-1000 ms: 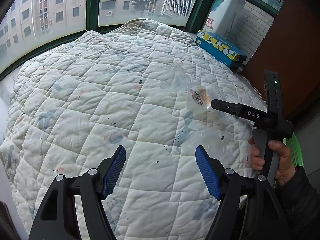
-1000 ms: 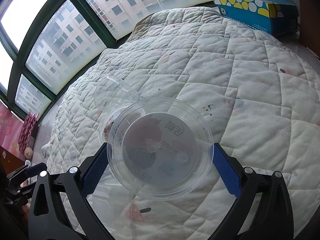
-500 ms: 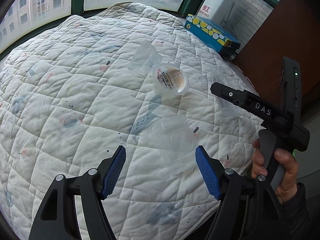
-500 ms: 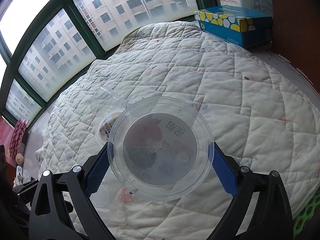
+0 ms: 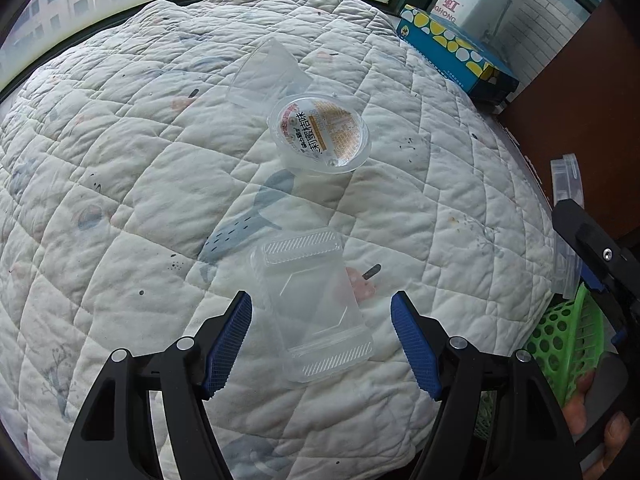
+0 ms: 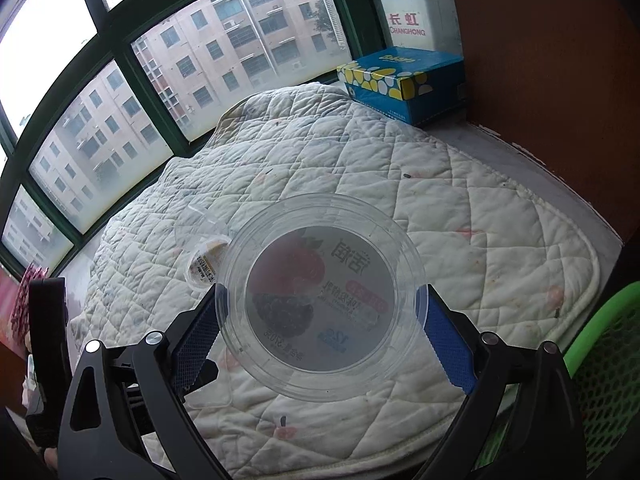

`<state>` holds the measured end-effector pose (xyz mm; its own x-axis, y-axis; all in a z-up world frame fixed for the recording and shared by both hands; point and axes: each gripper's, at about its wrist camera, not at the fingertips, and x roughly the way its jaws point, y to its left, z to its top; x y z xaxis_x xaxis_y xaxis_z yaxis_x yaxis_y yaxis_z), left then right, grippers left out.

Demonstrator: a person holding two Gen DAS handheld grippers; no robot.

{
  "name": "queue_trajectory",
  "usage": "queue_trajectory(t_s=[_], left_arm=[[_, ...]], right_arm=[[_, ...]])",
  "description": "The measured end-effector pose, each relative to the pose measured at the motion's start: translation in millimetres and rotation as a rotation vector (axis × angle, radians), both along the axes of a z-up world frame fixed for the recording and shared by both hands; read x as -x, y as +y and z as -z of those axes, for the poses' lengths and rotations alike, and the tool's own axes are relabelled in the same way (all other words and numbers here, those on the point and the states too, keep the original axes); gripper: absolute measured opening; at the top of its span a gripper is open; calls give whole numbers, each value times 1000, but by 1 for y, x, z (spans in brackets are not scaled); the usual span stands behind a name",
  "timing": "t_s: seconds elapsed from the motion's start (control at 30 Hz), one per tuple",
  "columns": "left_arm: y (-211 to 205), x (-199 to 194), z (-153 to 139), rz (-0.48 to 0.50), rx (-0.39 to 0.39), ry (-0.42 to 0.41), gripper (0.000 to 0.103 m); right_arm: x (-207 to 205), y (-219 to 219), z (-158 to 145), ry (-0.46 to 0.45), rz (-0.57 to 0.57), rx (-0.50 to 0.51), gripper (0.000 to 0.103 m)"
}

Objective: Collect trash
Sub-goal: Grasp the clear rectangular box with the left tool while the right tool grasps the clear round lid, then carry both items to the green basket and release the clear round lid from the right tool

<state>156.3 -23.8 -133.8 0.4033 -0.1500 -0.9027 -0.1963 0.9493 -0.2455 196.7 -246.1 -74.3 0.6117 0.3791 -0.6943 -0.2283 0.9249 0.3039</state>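
Note:
My left gripper [image 5: 322, 338] is open, its blue pads on either side of a clear rectangular plastic box [image 5: 314, 308] lying on the quilt [image 5: 120, 160]. Beyond it lie a round jelly cup with a printed lid [image 5: 320, 136] and a clear plastic cup on its side [image 5: 268, 72]. My right gripper [image 6: 320, 332] is shut on a round clear plastic container [image 6: 320, 300] with a fruit label, held above the quilt's edge [image 6: 520, 240]. The container's rim [image 5: 566, 184] and the right gripper show at the right edge of the left wrist view.
A green mesh basket [image 5: 568, 344] stands off the quilt's right edge and also shows in the right wrist view [image 6: 604, 344]. A blue and yellow tissue box [image 5: 452, 52] sits at the back by the window. A brown wall [image 6: 560, 80] is on the right.
My left gripper has moved forward and down to the clear rectangular box, which now lies between its pads. My right gripper has carried the round container right, toward the green basket.

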Motion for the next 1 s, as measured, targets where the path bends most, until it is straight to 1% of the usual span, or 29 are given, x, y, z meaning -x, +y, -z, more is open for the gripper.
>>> queue_trajectory(t_s=[0.07, 0.13, 0.17, 0.23, 0.27, 0.47, 0.73, 1.0], left_arm=[[-1, -2, 3, -10, -13, 9, 69], [-2, -4, 6, -18, -20, 11, 66], [-2, -5, 7, -20, -28, 10, 61], [0, -6, 8, -19, -36, 8, 57], [1, -6, 8, -20, -44, 8, 52], [7, 0, 3, -6, -30, -17, 46], [23, 22, -31, 35, -1, -108, 46], [34, 37, -72, 82, 14, -215, 46]], right_arm=[[5, -3, -2, -7, 6, 7, 93], [9, -6, -3, -8, 12, 11, 93], [11, -7, -4, -8, 14, 10, 93], [16, -10, -4, -8, 19, 7, 93], [18, -11, -4, -7, 22, 6, 93], [34, -13, -9, -12, 35, -4, 93], [61, -15, -21, -39, 56, -13, 93], [86, -18, -34, -72, 97, 13, 93]])
